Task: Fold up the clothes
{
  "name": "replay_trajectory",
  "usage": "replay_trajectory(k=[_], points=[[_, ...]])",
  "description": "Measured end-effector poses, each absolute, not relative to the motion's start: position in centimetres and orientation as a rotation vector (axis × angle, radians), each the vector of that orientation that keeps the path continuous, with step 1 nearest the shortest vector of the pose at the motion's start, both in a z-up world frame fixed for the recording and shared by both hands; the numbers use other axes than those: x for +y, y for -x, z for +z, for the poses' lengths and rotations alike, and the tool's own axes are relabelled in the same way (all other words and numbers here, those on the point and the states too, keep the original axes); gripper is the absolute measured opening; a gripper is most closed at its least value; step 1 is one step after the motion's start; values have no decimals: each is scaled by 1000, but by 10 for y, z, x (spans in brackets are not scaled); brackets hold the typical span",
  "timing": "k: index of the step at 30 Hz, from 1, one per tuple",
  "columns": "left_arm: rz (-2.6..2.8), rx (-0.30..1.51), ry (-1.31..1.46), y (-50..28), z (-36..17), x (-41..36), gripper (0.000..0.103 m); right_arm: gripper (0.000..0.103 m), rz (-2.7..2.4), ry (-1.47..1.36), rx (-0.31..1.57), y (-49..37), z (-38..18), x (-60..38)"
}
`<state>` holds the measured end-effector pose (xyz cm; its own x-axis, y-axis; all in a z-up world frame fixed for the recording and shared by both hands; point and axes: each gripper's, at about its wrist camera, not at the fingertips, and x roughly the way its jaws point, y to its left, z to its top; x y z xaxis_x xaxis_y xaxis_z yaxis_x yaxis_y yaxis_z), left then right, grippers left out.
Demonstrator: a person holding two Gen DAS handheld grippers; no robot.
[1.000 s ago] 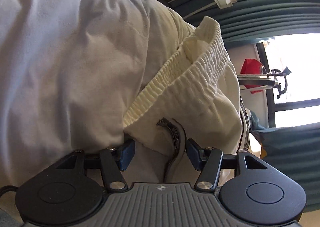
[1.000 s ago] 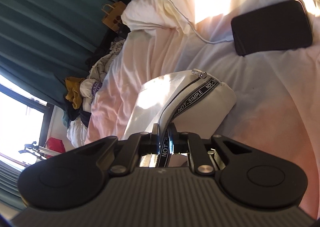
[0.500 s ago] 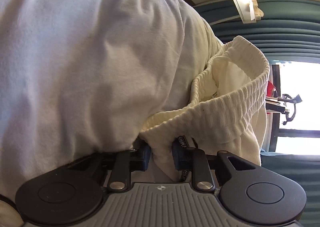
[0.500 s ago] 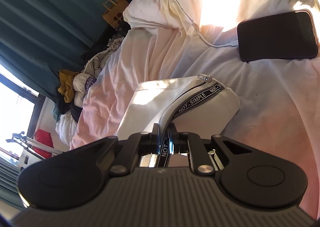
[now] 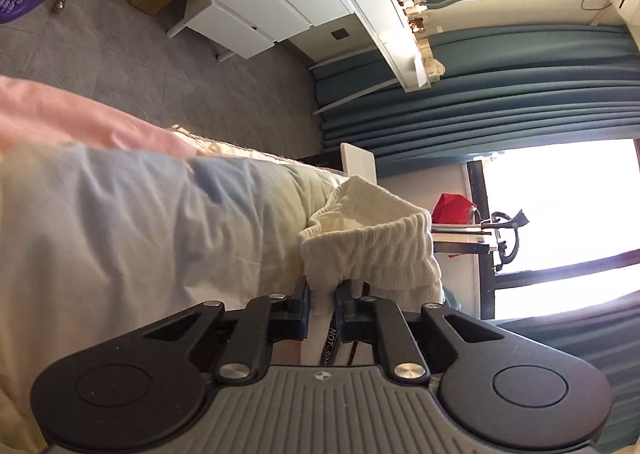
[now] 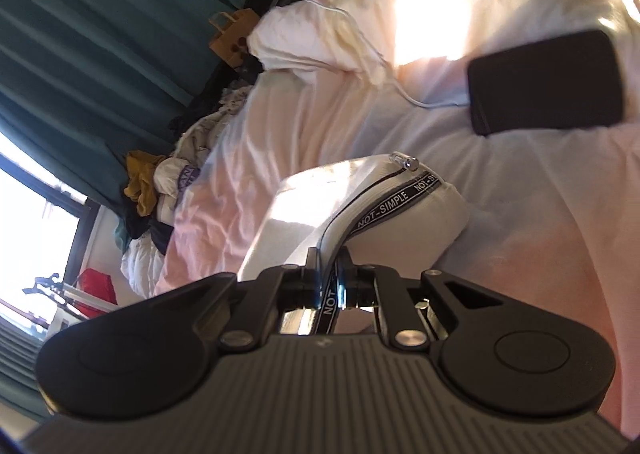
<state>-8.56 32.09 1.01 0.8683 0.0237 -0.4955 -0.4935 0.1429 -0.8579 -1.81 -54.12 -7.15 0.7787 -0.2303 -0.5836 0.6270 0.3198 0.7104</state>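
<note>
A white garment with a black lettered stripe lies on the bed. In the left wrist view its ribbed waistband (image 5: 376, 242) stands up off the bedding, and my left gripper (image 5: 322, 296) has its jaws closing, the pads pressing on the white cloth just below that band. In the right wrist view the garment's other end (image 6: 360, 198) lies folded on the sheet, a metal zip pull (image 6: 408, 162) at its far corner. My right gripper (image 6: 329, 278) is shut on the garment at the striped edge.
The bed's pale pink and blue sheet (image 6: 500, 190) spreads around. A black phone (image 6: 544, 84) with a white cable lies at the far right. A heap of clothes (image 6: 160, 182) sits by the teal curtains (image 5: 500, 102). White drawers (image 5: 256, 14) and grey floor lie beyond the bed's edge.
My left gripper closed on the waistband cloth and lifted it up and back, so floor and drawers came into view. The right gripper kept its grip and hardly moved.
</note>
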Motion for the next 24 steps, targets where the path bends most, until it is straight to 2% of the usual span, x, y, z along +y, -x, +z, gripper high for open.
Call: replay_trajectory(k=[5,8,13,16,18,20,22,24], points=[[428,516,1436,140,-21,363,13,11,-603,-1351,460,47,-100,-551],[439,567,1464,139,-46,370,13,13,-588,-1544,453,69,-124,-557],[389,596,1506,141,-50,375,17,16,-542,-1614,390,77,-124,-554],[366,604,1501,151,-39,377,31,31,-535,-1593,332,85,-115,-550],[333,606,1477,154,-37,375,60,57,-584,-1556,327,89,-110,-551],[303,609,1462,156,-33,370,71,73,-639,-1547,345,89,-111,-553],[279,613,1467,153,-35,369,80,73,-654,-1570,377,84,-121,-558],[256,621,1481,146,-39,366,80,73,-667,-1592,396,76,-130,-566]])
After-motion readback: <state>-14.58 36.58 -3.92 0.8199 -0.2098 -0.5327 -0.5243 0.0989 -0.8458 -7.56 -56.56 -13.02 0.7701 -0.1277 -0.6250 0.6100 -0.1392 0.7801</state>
